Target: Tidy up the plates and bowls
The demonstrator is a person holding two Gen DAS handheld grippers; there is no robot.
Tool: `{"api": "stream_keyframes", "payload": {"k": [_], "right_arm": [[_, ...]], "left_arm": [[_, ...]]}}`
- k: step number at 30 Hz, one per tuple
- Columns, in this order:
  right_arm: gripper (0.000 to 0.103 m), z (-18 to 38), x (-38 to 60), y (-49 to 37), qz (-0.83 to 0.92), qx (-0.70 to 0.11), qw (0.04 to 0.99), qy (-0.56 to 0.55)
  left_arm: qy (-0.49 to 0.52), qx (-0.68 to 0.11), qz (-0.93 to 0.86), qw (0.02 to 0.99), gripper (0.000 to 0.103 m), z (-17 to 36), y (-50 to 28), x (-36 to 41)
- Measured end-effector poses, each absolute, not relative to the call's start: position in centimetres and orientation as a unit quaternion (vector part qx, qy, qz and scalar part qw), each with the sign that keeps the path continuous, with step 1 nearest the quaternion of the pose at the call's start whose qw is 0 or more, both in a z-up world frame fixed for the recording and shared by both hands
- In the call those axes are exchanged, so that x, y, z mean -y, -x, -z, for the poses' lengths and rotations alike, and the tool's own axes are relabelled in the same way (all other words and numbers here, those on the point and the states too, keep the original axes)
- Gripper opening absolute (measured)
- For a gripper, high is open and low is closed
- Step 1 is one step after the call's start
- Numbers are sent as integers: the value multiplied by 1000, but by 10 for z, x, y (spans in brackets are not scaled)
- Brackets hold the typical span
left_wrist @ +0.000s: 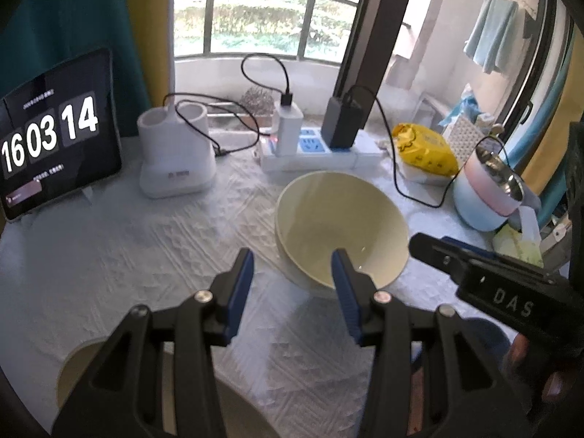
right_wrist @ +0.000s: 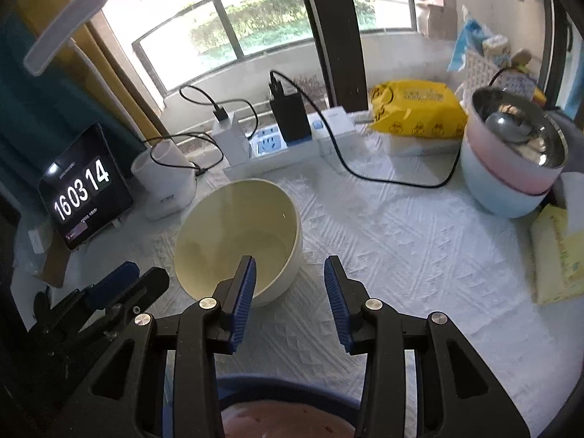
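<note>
Task appears at an early stage; the cream bowl (left_wrist: 341,228) stands alone, mid-table on the white cloth (left_wrist: 146,248), not stacked; a further cream dish (left_wrist: 73,368) shows at the near edge, its kind unclear. Left gripper (left_wrist: 292,284) and right gripper (right_wrist: 290,290) both part-open, holding nothing, flanking the bowl's near rim. Tablet (left_wrist: 54,135) reads "16 03 14"; right gripper body marked "DAS".

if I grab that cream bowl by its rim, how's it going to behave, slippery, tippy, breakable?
The cream bowl looks glossy and rigid, probably glazed ceramic, so likely slick against the pads and breakable if dropped. Its walls are tall over a narrower base, so a push high on the rim may tip it. The textured white cloth should limit sliding.
</note>
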State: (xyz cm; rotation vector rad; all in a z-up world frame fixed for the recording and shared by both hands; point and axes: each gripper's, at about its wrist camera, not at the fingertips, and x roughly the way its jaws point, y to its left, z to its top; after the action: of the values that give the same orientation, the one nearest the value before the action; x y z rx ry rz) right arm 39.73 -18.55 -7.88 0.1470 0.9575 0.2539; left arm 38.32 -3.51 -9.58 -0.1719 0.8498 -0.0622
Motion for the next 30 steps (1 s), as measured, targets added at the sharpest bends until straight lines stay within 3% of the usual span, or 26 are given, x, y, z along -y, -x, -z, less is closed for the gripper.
{"api": "stream_keyframes", "payload": {"k": [12,18,20,23,30], "right_arm": [[41,105,177,-426,-120,-496,856,-86],[34,115,175,-432,-122,-503,851,-86],[27,115,174,-432,-130,-501,851,-86],[26,115,171,-431,-131,-495,856,-76],[24,114,167,-431,-134,-488,861,-57]], "left_arm": [[90,-452,30,887,46,121,-409,40],[91,-454,24,886,46,126,-418,39],[88,-454,22,886,46,128,-420,40],[87,-454,20,887,46,130,-422,38],[72,-449,28,890,34,130,-419,45]]}}
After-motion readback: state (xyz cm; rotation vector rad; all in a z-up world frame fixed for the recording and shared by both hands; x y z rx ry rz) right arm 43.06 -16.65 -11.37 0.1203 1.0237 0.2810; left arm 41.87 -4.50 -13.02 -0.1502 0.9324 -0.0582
